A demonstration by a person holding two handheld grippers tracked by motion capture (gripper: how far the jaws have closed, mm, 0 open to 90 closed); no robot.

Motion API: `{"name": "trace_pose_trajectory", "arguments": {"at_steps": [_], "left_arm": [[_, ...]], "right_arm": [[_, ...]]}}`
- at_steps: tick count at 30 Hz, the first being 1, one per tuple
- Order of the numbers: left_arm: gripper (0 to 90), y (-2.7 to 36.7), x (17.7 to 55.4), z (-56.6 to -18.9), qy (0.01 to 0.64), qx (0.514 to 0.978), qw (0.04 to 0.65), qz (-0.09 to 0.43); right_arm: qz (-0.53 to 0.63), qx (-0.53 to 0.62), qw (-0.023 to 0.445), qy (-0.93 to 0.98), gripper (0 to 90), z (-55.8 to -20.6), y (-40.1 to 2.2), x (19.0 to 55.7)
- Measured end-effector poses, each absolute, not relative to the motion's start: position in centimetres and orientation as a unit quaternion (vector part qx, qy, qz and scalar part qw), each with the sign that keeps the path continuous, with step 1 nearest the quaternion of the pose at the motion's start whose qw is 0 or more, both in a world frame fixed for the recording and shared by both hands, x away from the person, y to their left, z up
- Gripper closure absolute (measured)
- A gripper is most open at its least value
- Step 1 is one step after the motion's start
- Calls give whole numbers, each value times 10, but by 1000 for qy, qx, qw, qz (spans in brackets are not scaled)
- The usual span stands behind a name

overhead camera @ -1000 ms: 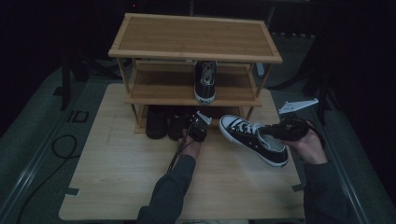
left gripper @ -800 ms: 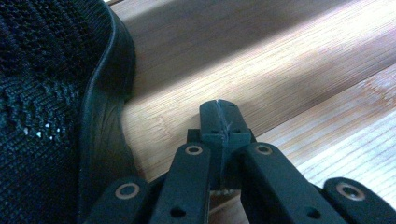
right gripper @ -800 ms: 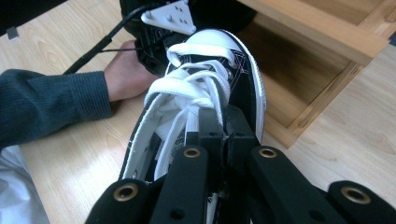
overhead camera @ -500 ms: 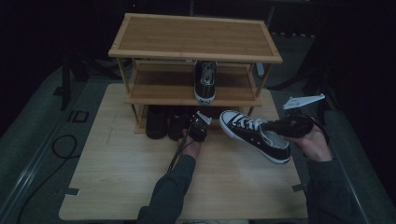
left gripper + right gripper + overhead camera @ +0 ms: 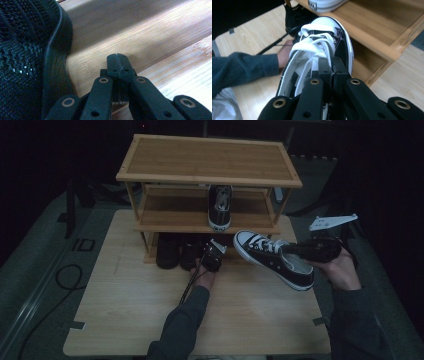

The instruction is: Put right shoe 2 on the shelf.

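Sneaker in right gripper, apparently off table.

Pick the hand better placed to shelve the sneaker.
Right. Its tongs are shut on the sneaker, held off the table beside the rack. The left tongs are shut on nothing, low by the black shoes.

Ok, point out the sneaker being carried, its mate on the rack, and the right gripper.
Carried sneaker (image 5: 274, 258), high view, laced upper.
Shelved sneaker (image 5: 220, 206), high view, upper.
Right gripper (image 5: 331, 71), right gripper view, closed jaw tips.
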State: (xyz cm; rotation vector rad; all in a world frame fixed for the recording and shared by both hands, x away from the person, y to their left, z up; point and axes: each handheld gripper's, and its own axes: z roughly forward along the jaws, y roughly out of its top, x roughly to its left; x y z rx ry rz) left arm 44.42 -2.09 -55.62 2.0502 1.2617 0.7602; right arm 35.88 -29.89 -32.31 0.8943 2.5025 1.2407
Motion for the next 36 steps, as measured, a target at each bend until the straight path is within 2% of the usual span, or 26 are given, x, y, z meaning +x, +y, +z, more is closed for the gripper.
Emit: {"name": "trace_pose_trajectory", "arguments": {"at_steps": [11, 21, 36], "left_arm": [[900, -21, 444, -556, 477, 773, 305, 287], [900, -21, 444, -556, 476, 774, 307, 284], [900, -20, 444, -556, 474, 775, 305, 286]], "right_arm": [[429, 324, 129, 833, 887, -306, -290, 387], [436, 358, 147, 812, 887, -308, -278, 416], [451, 413, 164, 774, 887, -320, -258, 440]]}}
